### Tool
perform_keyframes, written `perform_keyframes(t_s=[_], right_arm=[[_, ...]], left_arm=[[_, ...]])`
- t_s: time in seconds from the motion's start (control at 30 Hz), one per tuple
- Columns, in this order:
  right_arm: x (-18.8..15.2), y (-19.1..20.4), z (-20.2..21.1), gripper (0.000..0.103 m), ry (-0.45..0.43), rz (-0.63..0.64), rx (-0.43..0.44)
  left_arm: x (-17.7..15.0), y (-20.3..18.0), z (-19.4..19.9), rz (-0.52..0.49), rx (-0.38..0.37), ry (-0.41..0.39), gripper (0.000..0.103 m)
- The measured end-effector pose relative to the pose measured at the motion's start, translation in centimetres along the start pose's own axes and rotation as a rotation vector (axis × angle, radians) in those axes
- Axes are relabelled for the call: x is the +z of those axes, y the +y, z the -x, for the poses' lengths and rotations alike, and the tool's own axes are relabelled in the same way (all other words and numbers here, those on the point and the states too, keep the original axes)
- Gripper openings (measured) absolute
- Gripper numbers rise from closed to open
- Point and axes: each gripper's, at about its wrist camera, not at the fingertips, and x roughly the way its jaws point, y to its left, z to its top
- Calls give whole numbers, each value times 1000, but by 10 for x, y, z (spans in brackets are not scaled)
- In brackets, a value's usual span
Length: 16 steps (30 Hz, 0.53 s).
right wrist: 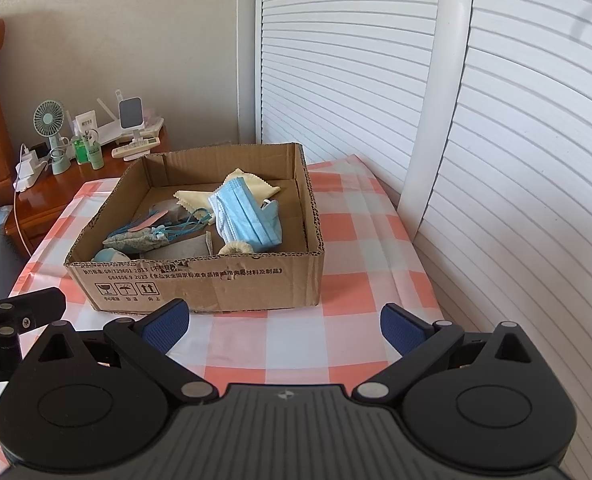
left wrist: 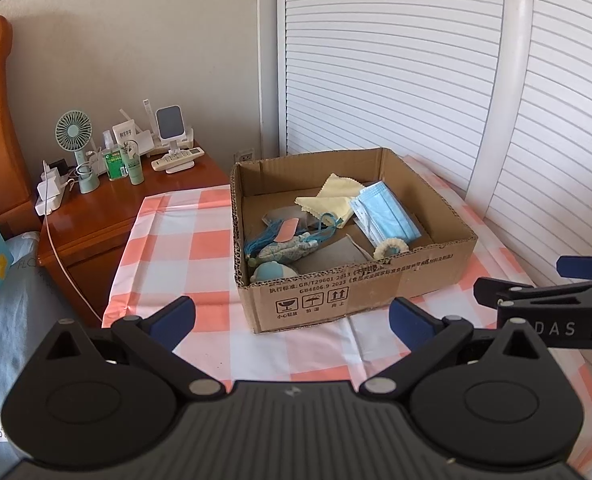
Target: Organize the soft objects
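Observation:
An open cardboard box stands on the checked tablecloth. Inside lie blue face masks, a yellow cloth, a floral pouch with blue cord, a cream scrunchie and a pale blue soft toy. My left gripper is open and empty in front of the box. My right gripper is open and empty, also short of the box; it shows in the left wrist view at the right.
A wooden nightstand at the left holds a small fan, bottles, a charger and a remote. White louvred doors stand behind the table. A bed with blue bedding lies at the left.

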Motion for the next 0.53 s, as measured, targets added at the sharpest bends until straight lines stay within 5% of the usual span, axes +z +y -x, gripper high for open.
perform_keyframes(t_s=[0.53], right_arm=[[0, 1, 3, 103, -2, 2, 2]], left_arm=[[0, 0, 2, 3, -2, -1, 102]])
